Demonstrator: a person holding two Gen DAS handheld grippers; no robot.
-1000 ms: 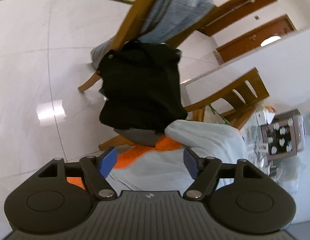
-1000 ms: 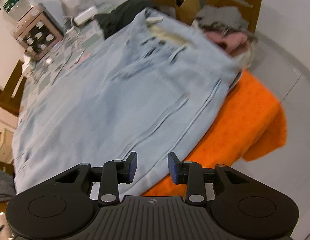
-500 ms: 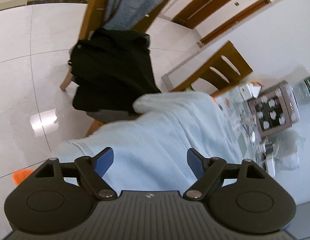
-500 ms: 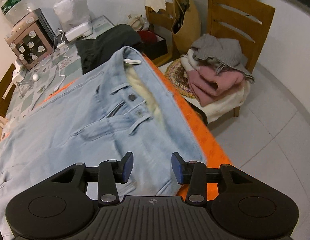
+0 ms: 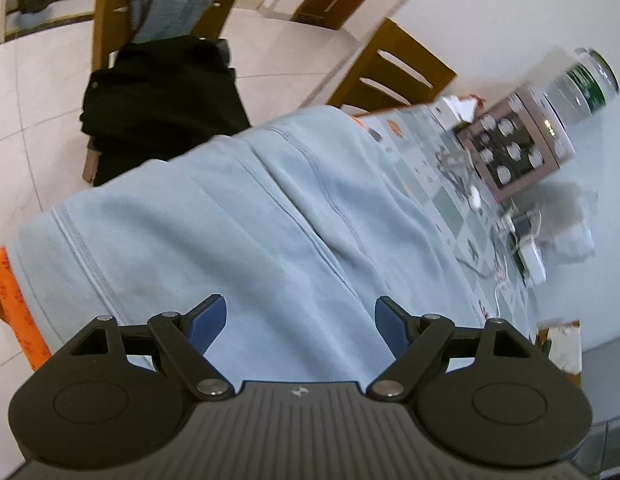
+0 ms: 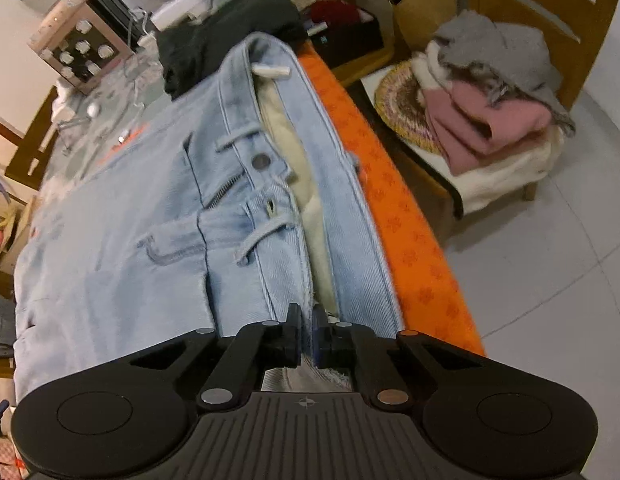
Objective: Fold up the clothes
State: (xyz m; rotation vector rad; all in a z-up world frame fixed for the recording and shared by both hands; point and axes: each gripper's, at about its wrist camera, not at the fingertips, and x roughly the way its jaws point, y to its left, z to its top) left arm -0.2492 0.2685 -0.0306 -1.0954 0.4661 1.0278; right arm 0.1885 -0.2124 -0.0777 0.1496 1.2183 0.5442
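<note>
The jeans [image 6: 157, 248] are laid flat across the table, waistband along the orange-cloth [image 6: 410, 240] edge on the right, legs run toward the table's opposite end, where the hem [image 5: 73, 240] is seen close to the end edge. The fly is seen undone, cream lining exposed.

Change vs 0.5 s ago: the right gripper [image 6: 305, 334], then spread wide above the waistband, is now clenched on the denim at the waistband's near end, a fold of cloth pinched between the pads. The left gripper [image 5: 297, 328] has been brought further over the legs; the fingers are kept released, nothing held, denim directly beneath. 1 s ago it was pointed mostly at the chair w/ the black garment [image 5: 157, 104].

Judgement: 1 grip is secured, the other end isn't yet; a fold is likely being set up, but which way can't be told.

Views: only the right wrist view shows the waistband, button, zip, the pinch, plus a dark garment [image 6: 225, 44] at the table's far end and a chair w/ pink & grey clothes [image 6: 494, 112]. Only the left wrist view shows the leg end, the hem seams, and the chair w/ the black garment beyond that edge. The box w/ white knobs [image 5: 514, 144] and bottle [image 5: 582, 84] at the far edge appear in both.
</note>
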